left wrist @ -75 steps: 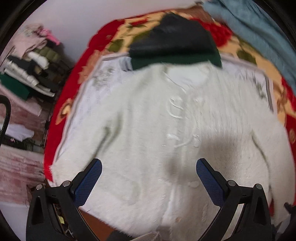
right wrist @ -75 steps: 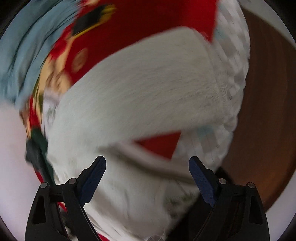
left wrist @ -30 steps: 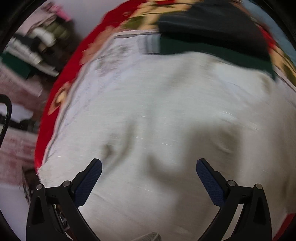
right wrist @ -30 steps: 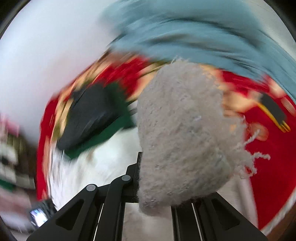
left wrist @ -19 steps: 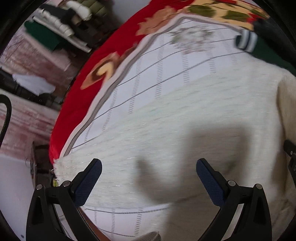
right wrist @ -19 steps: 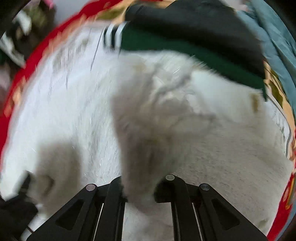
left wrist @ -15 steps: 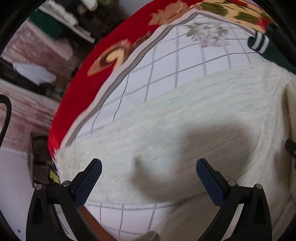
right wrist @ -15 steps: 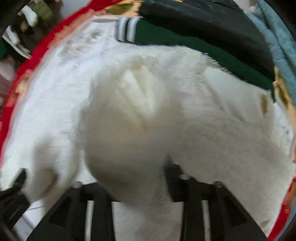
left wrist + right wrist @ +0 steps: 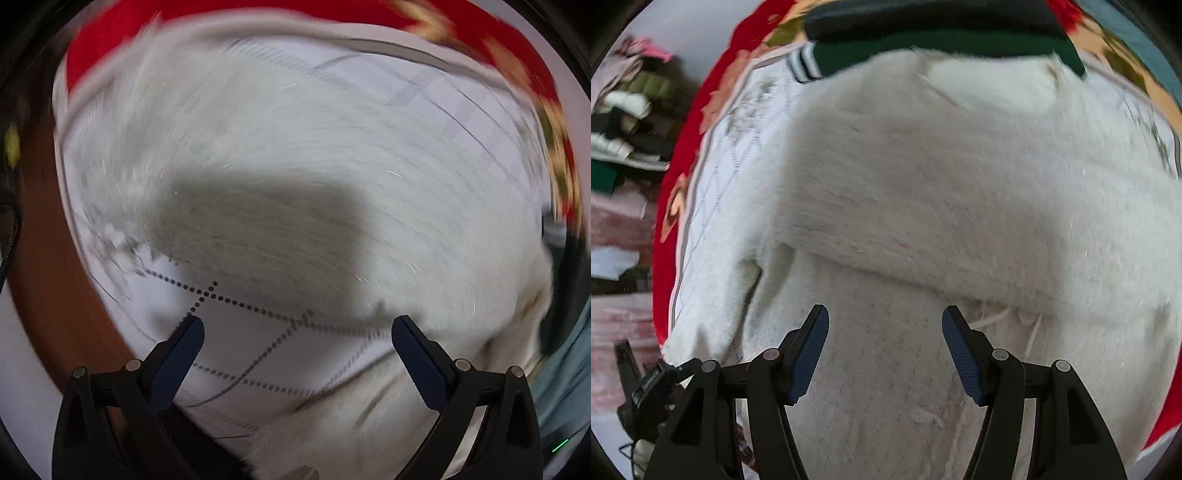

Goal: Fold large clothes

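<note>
Bed: I see a red floral blanket [image 9: 670, 206] under a white checked sheet [image 9: 461, 107].
Sweater [image 9: 923, 192]: white, fluffy, spread on the sheet, one sleeve folded across its body.
Left claw [image 9: 297, 330]: spread, empty, over the sheet.
Right claw [image 9: 885, 328]: jaws just been opening, nothing between.

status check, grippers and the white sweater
Right gripper jaws just opened, nothing between them. Left gripper open, empty. White sweater sleeve folded across. Dark green garment touching collar.

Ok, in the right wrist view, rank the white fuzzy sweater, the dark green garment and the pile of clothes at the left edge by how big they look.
1. White fuzzy sweater, nearest the camera.
2. Dark green garment.
3. Pile of clothes, farther off, so unsure.
</note>
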Demonstrator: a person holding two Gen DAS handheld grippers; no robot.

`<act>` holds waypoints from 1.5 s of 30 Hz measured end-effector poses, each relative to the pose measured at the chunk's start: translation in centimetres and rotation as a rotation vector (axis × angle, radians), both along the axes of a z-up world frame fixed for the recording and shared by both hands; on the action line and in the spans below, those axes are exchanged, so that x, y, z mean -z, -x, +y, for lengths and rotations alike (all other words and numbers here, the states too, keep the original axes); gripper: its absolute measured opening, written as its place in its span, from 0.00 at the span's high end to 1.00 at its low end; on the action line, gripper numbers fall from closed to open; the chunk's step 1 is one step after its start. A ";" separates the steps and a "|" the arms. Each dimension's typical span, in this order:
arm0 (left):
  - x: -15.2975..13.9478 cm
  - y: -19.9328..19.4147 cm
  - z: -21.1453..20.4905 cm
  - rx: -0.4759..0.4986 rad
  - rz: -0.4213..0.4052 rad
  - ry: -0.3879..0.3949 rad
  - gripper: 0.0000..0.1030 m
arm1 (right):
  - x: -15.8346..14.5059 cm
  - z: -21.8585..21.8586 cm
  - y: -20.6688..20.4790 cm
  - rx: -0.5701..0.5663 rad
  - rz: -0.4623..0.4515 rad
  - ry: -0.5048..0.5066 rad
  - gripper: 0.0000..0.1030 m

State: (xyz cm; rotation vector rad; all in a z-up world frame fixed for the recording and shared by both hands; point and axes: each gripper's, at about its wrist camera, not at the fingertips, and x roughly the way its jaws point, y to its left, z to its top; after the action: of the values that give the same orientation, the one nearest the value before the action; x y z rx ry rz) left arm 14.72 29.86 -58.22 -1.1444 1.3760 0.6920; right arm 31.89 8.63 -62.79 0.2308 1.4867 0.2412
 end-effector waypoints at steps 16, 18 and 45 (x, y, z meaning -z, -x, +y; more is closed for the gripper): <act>0.1 -6.4 9.3 -0.165 -0.090 -0.420 0.89 | 3.8 3.2 -1.7 0.112 0.030 0.076 0.36; -1.3 -8.9 9.3 -0.096 -0.102 -0.476 0.94 | 3.4 3.4 -2.0 0.119 0.015 0.112 0.36; -20.2 -20.2 -29.7 0.990 -0.550 -0.795 0.95 | 0.3 -14.8 -1.2 0.423 -0.026 0.311 0.25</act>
State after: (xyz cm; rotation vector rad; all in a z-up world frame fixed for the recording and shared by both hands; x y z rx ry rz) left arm 34.91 0.19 -38.00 0.0564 0.8702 0.1176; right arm 33.04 -6.21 -63.10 0.2826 1.3918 -0.3241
